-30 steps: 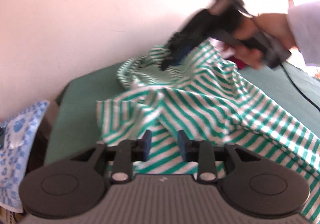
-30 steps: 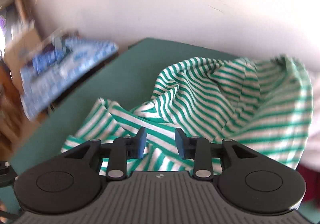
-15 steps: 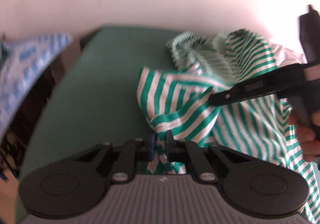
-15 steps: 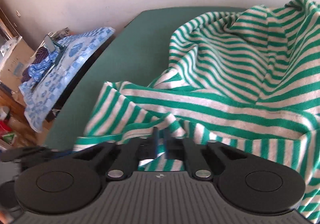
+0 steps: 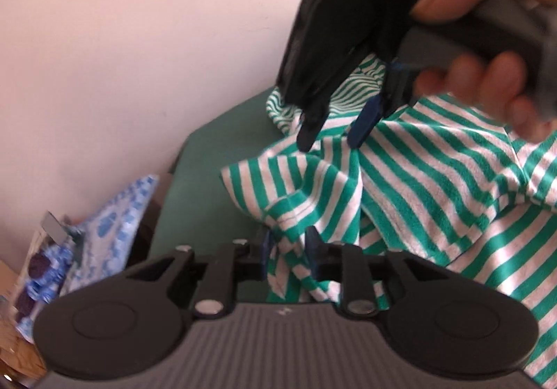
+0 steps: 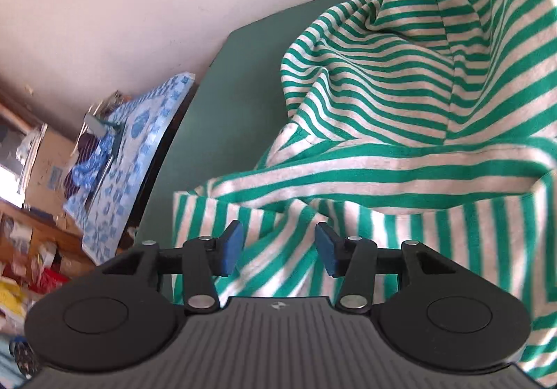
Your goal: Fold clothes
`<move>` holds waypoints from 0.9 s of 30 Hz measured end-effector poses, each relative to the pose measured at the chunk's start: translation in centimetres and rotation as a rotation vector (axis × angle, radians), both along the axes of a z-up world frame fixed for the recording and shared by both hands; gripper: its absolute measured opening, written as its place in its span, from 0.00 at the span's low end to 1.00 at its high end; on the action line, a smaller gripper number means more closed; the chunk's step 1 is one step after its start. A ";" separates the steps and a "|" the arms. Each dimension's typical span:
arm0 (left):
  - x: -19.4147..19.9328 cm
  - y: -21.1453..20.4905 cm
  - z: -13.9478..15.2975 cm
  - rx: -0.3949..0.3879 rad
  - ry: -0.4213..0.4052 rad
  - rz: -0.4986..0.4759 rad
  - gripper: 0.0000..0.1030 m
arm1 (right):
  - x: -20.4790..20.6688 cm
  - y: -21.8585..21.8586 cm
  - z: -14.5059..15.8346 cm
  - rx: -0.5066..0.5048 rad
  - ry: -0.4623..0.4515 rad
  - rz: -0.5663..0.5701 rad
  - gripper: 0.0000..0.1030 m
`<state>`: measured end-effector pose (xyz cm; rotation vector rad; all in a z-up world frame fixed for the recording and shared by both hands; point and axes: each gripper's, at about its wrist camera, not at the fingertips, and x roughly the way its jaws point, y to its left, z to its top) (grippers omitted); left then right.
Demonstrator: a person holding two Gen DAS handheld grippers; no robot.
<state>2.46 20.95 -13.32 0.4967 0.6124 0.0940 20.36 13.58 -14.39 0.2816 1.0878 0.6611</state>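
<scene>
Both grippers over the striped shirt, jaws parting

We could not see the whole green-and-white striped shirt (image 6: 400, 117) — it ran off the right edge of both views, bunched on the green table (image 6: 226, 93). Motion blur softened the right gripper (image 5: 329, 138) and the hand (image 5: 480, 76) around its handle in the left wrist view; it pointed steeply down, fingers spread and opening, tips just above a ridge of cloth. The left gripper (image 5: 287, 249) angled down too, its jaws opening with a hanging fold between them — whether the pads pressed it, we could not tell. A blue patterned cloth (image 6: 139, 145) lay left of the table.
</scene>
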 end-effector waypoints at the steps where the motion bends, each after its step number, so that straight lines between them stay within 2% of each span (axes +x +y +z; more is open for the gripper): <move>1: -0.3 -0.2 0.2 0.014 -0.010 -0.014 0.33 | -0.2 0.4 -0.1 -0.016 -0.015 -0.002 0.49; 4: -0.7 -0.8 0.1 0.019 -0.006 -0.058 0.33 | -1.1 1.9 0.2 -0.104 -0.109 0.025 0.47; 6: -0.3 -0.6 -0.4 0.003 0.029 -0.055 0.20 | -1.5 2.3 0.6 -0.169 -0.162 0.047 0.28; 7: -0.1 -0.5 -0.6 -0.005 0.048 -0.051 0.16 | -1.4 2.1 0.8 -0.185 -0.175 0.052 0.12; 8: -0.2 0.0 -0.4 -0.021 0.042 -0.034 0.15 | -1.3 1.7 1.0 -0.180 -0.172 0.048 0.08; 10: -0.4 1.3 0.2 -0.058 0.013 0.006 0.19 | -1.0 0.8 1.2 -0.146 -0.155 0.022 0.07; 11: -0.2 2.0 0.5 -0.073 0.001 0.026 0.29 | -1.0 0.4 1.3 -0.133 -0.159 0.007 0.07; 12: 0.0 2.8 0.7 -0.086 -0.009 0.046 0.45 | -0.9 0.1 1.4 -0.113 -0.152 0.002 0.07; 14: 0.6 3.7 0.7 -0.137 0.011 0.049 0.59 | -0.7 -0.5 1.3 -0.062 -0.124 0.000 0.10; 15: 0.9 4.2 0.6 -0.164 0.024 0.048 0.58 | -0.5 -0.7 1.3 -0.035 -0.098 -0.010 0.12; 16: 1.2 4.6 0.6 -0.192 0.037 0.046 0.58 | -0.3 -0.9 1.1 -0.007 -0.064 -0.025 0.20; 17: 1.4 4.5 0.5 -0.225 0.054 0.039 0.58 | -0.3 -0.7 1.0 -0.004 -0.047 -0.040 0.36; 18: 1.7 4.2 0.5 -0.261 0.073 0.029 0.58 | -0.4 -0.4 0.9 -0.016 -0.039 -0.055 0.45; 19: 1.8 4.0 0.4 -0.264 0.077 0.037 0.55 | -0.6 0.1 0.7 -0.041 -0.046 -0.062 0.50; 20: 2.0 3.8 0.2 -0.257 0.076 0.050 0.34 | -0.8 0.7 0.6 -0.072 -0.061 -0.065 0.50; 21: 2.2 3.7 0.1 -0.249 0.075 0.064 0.04 | -1.0 1.3 0.5 -0.103 -0.088 -0.058 0.49; 22: 2.4 3.5 -0.1 -0.241 0.074 0.077 0.06 | -1.2 1.9 0.3 -0.134 -0.121 -0.044 0.47; 24: 2.4 3.3 -0.1 -0.237 0.063 0.100 0.05 | -1.5 2.4 0.4 -0.193 -0.186 -0.037 0.31; 25: 2.0 3.1 0.2 -0.227 0.046 0.102 0.05 | -1.5 2.3 0.3 -0.206 -0.200 -0.040 0.14; 26: 1.6 2.6 0.4 -0.195 0.024 0.099 0.05 | -1.5 2.2 0.3 -0.220 -0.213 -0.042 0.07; 27: 1.2 2.1 0.7 -0.160 -0.004 0.091 0.05 | -1.4 1.5 0.1 -0.206 -0.204 -0.056 0.05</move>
